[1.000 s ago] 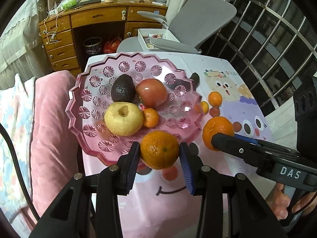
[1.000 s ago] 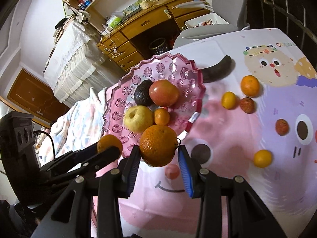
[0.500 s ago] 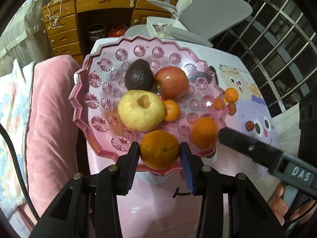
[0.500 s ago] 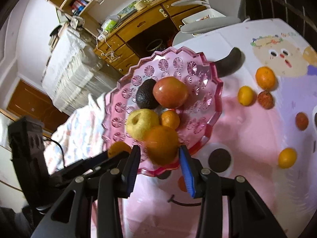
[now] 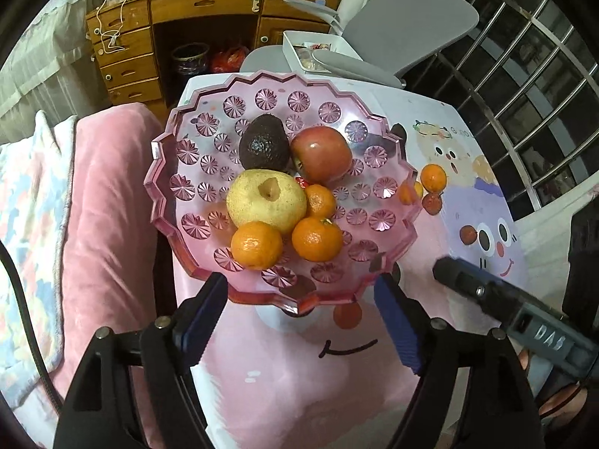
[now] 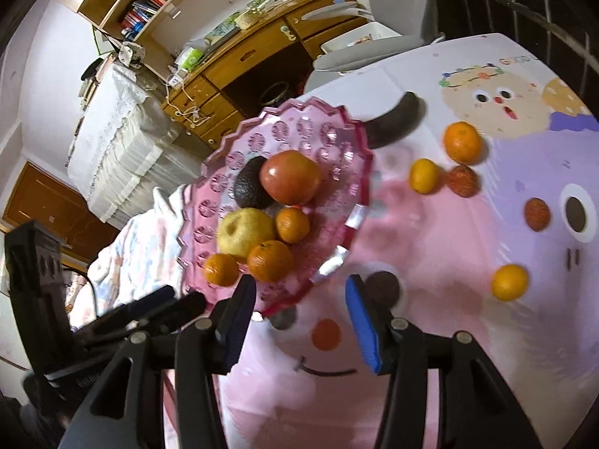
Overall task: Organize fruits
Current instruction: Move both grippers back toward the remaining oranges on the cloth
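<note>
Two oranges (image 5: pixel 256 245) (image 5: pixel 317 238) sit in the pink bowl (image 5: pixel 406 220), front of the pile, touching the pear (image 5: pixel 265 202); avocado (image 5: pixel 264 144), apple (image 5: pixel 321 154) and a small orange (image 5: pixel 319 200) behind. Left tongs (image 5: pixel 299 310) have just been opening, now wide and empty at the bowl's near rim. Right tongs (image 6: pixel 299 303) have just been opening too, moderately wide, nothing between them. Loose fruit stays on the worktop (image 6: pixel 430 355): oranges (image 6: pixel 462 141) (image 6: pixel 509 282), lychees (image 6: pixel 537 215), a dark fruit (image 6: pixel 397 119) behind the bowl. Risk: bowl stands on a narrow foot near the worktop edge; a tong bumping the rim could tip it, and the freshly placed oranges may roll off the pile.
</note>
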Demonstrator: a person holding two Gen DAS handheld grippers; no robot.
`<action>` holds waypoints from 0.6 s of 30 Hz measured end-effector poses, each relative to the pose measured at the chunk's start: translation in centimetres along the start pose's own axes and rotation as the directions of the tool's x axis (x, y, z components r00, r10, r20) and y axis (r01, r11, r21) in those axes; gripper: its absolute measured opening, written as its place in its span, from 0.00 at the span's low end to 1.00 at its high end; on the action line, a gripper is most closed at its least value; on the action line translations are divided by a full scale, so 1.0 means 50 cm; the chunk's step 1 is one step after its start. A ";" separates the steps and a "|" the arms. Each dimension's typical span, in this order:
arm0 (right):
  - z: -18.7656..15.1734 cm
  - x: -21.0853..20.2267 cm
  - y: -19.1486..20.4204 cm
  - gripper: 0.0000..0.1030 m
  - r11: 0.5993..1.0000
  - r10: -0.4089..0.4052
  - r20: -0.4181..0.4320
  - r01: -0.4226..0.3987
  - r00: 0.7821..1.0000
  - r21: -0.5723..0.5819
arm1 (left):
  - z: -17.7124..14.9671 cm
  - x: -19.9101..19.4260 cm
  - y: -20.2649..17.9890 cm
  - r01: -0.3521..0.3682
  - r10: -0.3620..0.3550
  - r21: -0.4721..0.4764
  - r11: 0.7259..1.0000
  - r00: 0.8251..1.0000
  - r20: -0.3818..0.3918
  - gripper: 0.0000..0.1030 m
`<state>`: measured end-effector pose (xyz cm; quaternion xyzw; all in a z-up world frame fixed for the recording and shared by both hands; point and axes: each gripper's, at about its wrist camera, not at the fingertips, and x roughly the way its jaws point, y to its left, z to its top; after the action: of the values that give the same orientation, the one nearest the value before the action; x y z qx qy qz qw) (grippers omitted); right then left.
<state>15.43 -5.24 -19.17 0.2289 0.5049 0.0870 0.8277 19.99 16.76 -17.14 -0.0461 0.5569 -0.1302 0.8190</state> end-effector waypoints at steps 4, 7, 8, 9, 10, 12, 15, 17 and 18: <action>-0.031 -0.033 -0.020 0.49 0.996 -0.085 0.008 0.085 0.996 -0.036 | 0.001 -0.012 -0.026 0.003 -0.002 0.005 1.000 1.000 -0.023 0.83; -0.051 -0.056 -0.034 0.49 0.985 -0.150 0.021 0.151 0.988 -0.084 | 0.004 -0.017 -0.056 0.003 -0.003 0.015 1.000 0.999 -0.042 0.84; -0.058 -0.065 -0.040 0.49 0.980 -0.168 0.028 0.170 0.985 -0.104 | 0.005 -0.016 -0.064 0.005 -0.004 0.018 1.000 0.999 -0.045 0.84; -0.066 -0.075 -0.047 0.49 0.974 -0.185 0.039 0.189 0.982 -0.124 | 0.008 -0.018 -0.080 0.009 -0.008 0.023 1.000 0.999 -0.050 0.84; -0.074 -0.086 -0.053 0.49 0.968 -0.201 0.053 0.207 0.978 -0.143 | 0.010 -0.020 -0.093 0.012 -0.011 0.028 1.000 0.999 -0.052 0.84; -0.084 -0.102 -0.067 0.49 0.957 -0.224 0.074 0.234 0.972 -0.174 | 0.015 -0.022 -0.117 0.019 -0.017 0.041 0.999 0.998 -0.052 0.85; -0.095 -0.115 -0.087 0.49 0.935 -0.258 0.079 0.270 0.963 -0.228 | 0.026 -0.026 -0.158 0.026 -0.023 0.067 0.997 0.999 -0.047 0.87; -0.100 -0.117 -0.099 0.49 0.924 -0.268 0.073 0.278 0.961 -0.261 | 0.038 -0.028 -0.185 0.027 -0.023 0.076 0.997 0.998 -0.052 0.87; -0.100 -0.118 -0.106 0.49 0.920 -0.268 0.073 0.278 0.961 -0.275 | 0.046 -0.029 -0.198 0.032 -0.028 0.076 0.997 0.998 -0.052 0.88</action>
<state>7.77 -10.68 -18.88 0.0372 0.5001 0.0382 0.8643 20.02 7.48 -12.81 -0.0197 0.5713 -0.1651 0.8037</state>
